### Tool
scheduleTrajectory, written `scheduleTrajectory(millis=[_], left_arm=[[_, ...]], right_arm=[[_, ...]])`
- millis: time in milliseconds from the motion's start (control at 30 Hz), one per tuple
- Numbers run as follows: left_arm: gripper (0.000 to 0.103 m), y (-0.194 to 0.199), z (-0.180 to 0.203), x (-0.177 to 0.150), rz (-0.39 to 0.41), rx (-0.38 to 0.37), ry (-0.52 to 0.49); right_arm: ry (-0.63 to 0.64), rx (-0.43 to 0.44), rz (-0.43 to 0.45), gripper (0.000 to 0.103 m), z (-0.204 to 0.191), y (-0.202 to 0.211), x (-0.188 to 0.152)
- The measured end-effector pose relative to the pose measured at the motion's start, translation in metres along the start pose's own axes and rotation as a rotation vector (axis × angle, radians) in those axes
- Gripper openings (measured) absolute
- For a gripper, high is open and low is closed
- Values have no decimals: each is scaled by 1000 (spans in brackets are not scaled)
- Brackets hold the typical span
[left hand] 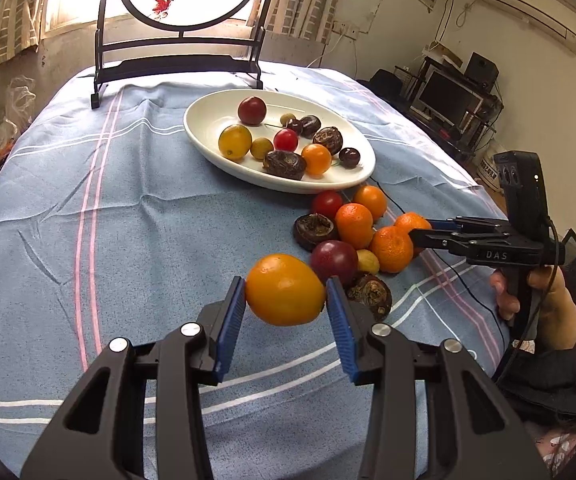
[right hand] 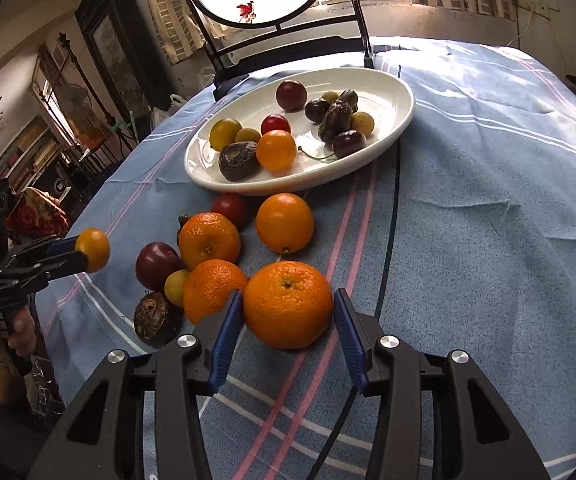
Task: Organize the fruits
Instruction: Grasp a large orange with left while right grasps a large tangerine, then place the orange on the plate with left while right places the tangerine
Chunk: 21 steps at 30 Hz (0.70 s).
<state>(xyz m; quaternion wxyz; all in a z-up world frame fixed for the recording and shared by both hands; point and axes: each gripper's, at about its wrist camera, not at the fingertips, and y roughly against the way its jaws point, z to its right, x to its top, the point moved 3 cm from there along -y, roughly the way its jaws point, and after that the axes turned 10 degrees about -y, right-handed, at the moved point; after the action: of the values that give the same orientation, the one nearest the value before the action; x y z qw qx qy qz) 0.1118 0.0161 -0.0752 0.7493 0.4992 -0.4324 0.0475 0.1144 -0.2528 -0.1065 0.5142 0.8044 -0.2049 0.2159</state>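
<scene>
Orange-yellow, smooth oval fruit (left hand: 284,290) sits clamped between left gripper (left hand: 285,312) fingers.

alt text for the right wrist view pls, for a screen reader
The right tongs sit open around a mandarin lying on the blue striped tablecloth, left pad touching it, right pad just clear. More loose fruit clusters to its left, and beyond sits a white oval plate already holding small fruits. At far left, the left tongs hold a small orange fruit above the cloth.
</scene>
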Motion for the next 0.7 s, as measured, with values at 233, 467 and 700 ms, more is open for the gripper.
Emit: scheduleTrajectory(millis=[233,467,700], left_arm=[[41,7,-1,14,58,-4,30],[41,-17,-5,85,102,-9,13],[41,-100,-35,150,29,34,59]], right_arm=[[-25,36,146,44,3,45,12],[-26,66,198,44,-4,48,88],[-55,60,124,46,-10,-26,164]])
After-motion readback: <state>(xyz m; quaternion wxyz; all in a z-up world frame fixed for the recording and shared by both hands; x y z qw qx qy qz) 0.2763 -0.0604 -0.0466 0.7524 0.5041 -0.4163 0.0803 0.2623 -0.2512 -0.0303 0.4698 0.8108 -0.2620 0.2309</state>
